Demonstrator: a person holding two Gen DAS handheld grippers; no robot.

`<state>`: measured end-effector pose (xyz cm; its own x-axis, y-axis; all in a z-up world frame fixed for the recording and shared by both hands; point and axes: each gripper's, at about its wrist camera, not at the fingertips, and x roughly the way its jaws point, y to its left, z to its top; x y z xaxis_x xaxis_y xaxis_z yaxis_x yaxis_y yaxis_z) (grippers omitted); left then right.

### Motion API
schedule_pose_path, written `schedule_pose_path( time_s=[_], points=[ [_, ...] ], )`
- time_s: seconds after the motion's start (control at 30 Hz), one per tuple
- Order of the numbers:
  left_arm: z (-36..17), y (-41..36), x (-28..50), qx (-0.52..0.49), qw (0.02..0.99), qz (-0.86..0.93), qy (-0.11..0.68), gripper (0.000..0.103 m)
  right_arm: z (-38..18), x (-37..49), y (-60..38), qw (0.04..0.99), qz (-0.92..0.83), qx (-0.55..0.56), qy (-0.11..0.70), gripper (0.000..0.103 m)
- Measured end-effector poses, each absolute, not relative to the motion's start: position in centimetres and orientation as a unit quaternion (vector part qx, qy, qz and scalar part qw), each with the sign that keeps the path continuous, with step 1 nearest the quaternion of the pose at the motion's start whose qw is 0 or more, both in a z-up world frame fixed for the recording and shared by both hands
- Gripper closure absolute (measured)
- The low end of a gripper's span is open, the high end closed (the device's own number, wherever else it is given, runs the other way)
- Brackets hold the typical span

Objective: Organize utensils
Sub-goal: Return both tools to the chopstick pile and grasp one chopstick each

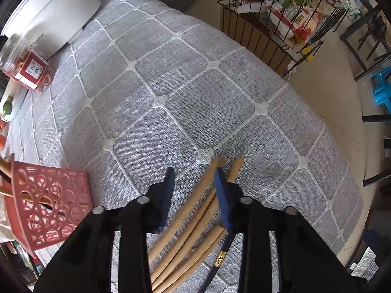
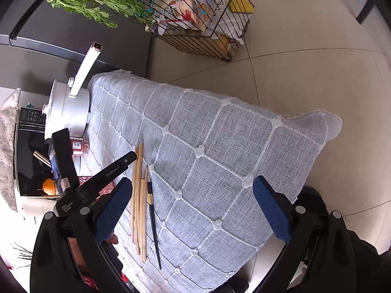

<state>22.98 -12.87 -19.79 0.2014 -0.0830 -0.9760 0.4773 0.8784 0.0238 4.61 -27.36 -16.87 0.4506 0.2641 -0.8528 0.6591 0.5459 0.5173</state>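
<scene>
Several wooden chopsticks (image 1: 193, 222) lie side by side on the grey checked tablecloth (image 1: 171, 85), with a black chopstick (image 1: 221, 258) beside them. My left gripper (image 1: 194, 190) is open right above them, its blue pads on either side of the upper ends. A red perforated utensil holder (image 1: 48, 202) with chopsticks in it stands to the left. In the right wrist view the wooden chopsticks (image 2: 139, 202) and the black chopstick (image 2: 153, 222) lie near the table's left side. My right gripper (image 2: 193, 210) is open and empty, above the cloth.
A white pot (image 1: 51, 9) and a jar with a red label (image 1: 27, 66) stand at the table's far left. A wire rack with packets and greens (image 1: 281, 12) stands on the floor beyond the table. A blue stool (image 1: 382, 88) is to the right.
</scene>
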Motion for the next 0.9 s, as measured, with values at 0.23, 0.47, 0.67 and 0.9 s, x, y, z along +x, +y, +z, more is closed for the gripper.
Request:
schedule_pose_path(
  time_s=[0.23, 0.47, 0.67, 0.9],
  points=[
    [-20.2, -12.9, 22.6, 0.176, 0.766, -0.194, 0.587, 0.091, -17.2, 5.3, -27.6, 0.728, -0.162, 0.45, 0.491, 0.007],
    [-13.1, -6.0, 17.2, 0.135, 0.829, -0.216, 0.497, 0.093, -17.4, 9.8, -23.2, 0.754, -0.129, 0.378, 0.522, 0.031],
    [-6.6, 1.0, 11.6, 0.091, 0.872, -0.217, 0.43, 0.095, -18.6, 15.6, -18.6, 0.755, -0.092, 0.336, 0.555, 0.051],
    [-3.9, 5.7, 8.5, 0.049, 0.895, -0.213, 0.39, 0.096, -20.7, 19.8, -16.5, 0.749, -0.103, 0.296, 0.583, 0.067]
  ],
)
